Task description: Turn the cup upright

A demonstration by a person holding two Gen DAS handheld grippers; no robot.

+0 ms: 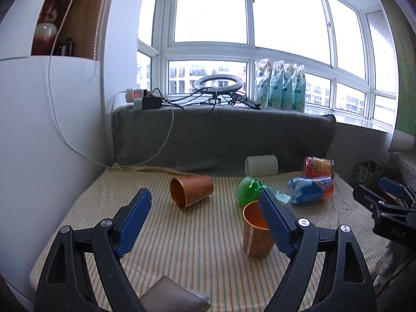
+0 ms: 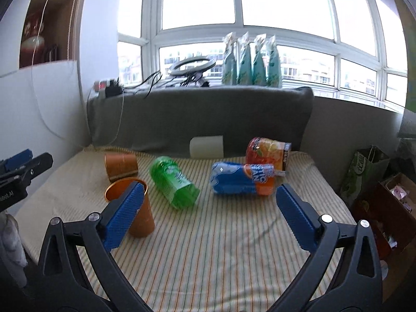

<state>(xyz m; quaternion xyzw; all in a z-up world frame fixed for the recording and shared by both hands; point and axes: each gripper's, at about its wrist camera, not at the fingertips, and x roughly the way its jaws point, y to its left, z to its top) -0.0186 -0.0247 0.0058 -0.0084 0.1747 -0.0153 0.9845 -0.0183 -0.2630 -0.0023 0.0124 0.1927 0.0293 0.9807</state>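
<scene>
Just beyond the spread-wide left hand-held gripper (image 1: pixel 205 209), a tipped orange cup (image 1: pixel 191 191) lies ungrasped.

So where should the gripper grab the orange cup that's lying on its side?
Probably across its round side wall, near the middle. The tipped orange cup lies with its open mouth facing the left gripper, which is open and empty. Coming down from above, one finger on each side of the wall, looks easiest, since the striped cloth blocks going underneath. The upright orange cup stands apart.
</scene>
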